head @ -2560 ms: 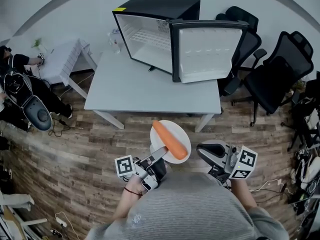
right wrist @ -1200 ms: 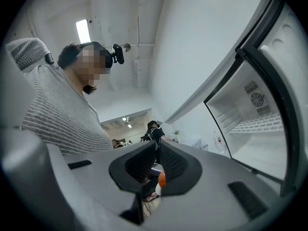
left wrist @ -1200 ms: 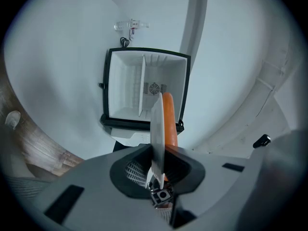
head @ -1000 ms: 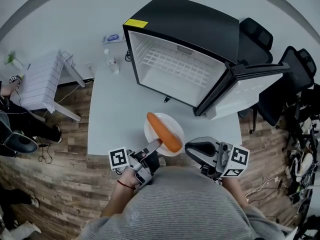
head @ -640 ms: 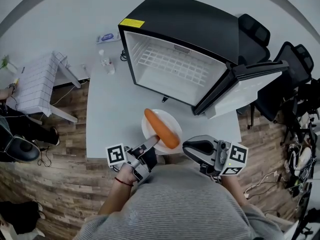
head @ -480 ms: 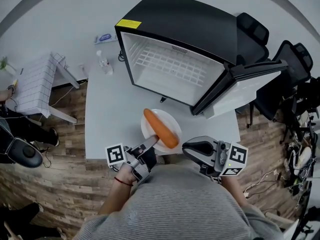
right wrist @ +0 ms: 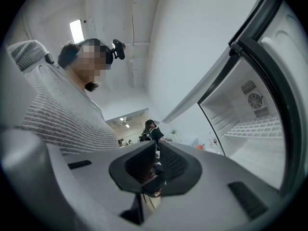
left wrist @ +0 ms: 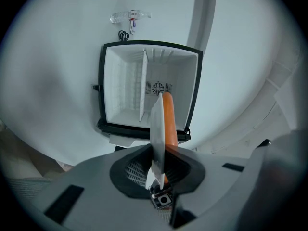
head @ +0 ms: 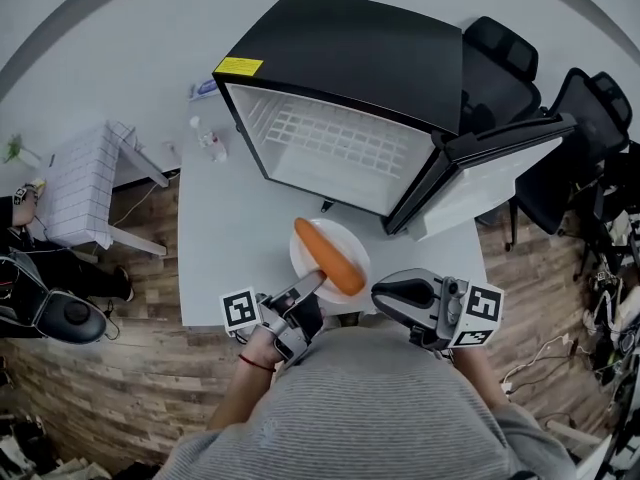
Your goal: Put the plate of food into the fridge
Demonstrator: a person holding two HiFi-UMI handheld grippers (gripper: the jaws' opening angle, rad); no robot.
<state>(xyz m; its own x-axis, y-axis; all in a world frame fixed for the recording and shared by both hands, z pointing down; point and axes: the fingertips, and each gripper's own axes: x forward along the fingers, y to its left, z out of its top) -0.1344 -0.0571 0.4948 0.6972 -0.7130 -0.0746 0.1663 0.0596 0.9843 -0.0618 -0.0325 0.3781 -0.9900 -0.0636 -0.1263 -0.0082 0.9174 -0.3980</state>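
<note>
Plate [head: 347, 243] is showing as a plain white round dish w/ one long orange carrot [head: 328, 256] lying diagonally across it, blunt ends reaching nearly rim to rim. Left tongs [head: 312, 281] are pinching the plate's near rim, jaws narrow and pressing on it. In the left gripper view the plate [left wrist: 157, 129] is appearing edge-on btwn the pads, w/ the carrot [left wrist: 169, 119] lying against its right face. The plate is hanging over the near part of the table [head: 230, 258], just in front of the fridge [head: 340, 68] and outside it. Right tongs [head: 380, 292] are hovering just beside the plate on its right, jaws drawn close together w/ nothing btwn them, as the right gripper view [right wrist: 157, 158] is showing. The fridge is standing on the table: a black box w/ a yellow sticker [head: 238, 66] on its top corner, a white inside w/ a wire shelf [head: 335, 138], and its door [head: 500, 173] swinging open to the right. The table is looking pale grey and bare at the front, w/ a small bottle [head: 207, 140] standing near its far left corner. The floor [head: 100, 368] is showing wood planks. Black office chairs [head: 500, 68] are crowding behind and to the right of the fridge, and a small white side table [head: 80, 183] is standing at the left.
</note>
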